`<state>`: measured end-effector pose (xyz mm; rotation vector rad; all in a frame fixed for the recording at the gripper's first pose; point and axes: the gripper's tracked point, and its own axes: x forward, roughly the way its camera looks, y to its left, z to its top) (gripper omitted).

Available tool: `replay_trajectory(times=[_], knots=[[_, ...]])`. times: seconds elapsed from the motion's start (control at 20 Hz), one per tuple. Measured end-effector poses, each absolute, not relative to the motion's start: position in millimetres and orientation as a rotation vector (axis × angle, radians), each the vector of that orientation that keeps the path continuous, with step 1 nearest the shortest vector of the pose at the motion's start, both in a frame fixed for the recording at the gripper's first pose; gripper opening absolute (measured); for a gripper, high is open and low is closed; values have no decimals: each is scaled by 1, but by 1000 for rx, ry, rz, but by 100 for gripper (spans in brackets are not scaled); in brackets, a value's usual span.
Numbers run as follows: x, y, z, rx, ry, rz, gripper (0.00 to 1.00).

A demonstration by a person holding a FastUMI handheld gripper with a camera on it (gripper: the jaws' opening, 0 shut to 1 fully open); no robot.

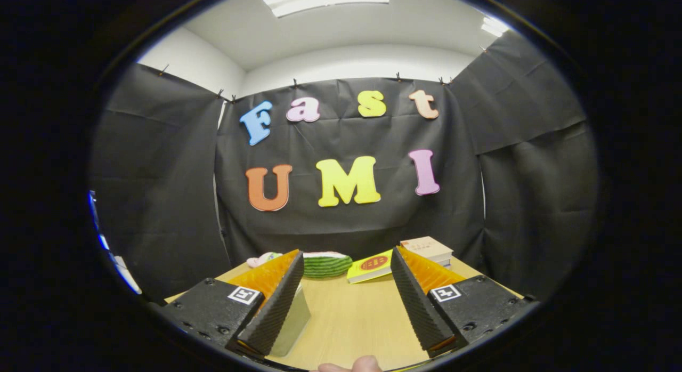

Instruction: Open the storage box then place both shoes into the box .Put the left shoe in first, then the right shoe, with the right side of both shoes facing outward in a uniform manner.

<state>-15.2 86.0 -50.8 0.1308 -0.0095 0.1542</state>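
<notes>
My gripper (347, 252) is open and held level above a light wooden table (351, 318), with nothing between its fingers. Beyond the fingertips, at the table's far edge by the cloth wall, lies a green striped shoe (326, 265) with a white and pink top. The tip of a pale pink shoe (262, 259) pokes out left of it, partly hidden by my left finger (274, 302). A pale grey panel (295, 321), possibly an edge of the storage box, sits just under and inside the left finger; most of it is hidden.
A yellow book (369, 266) lies ahead, close to the right finger's tip. A stack of pale books (429, 249) stands behind it at the far right. A person's fingertip (357, 365) shows at the near edge of the table.
</notes>
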Motion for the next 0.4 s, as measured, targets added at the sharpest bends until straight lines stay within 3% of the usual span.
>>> replay_trajectory(times=[0.4], knots=[[-16, 96, -45, 125, -31, 166, 100]])
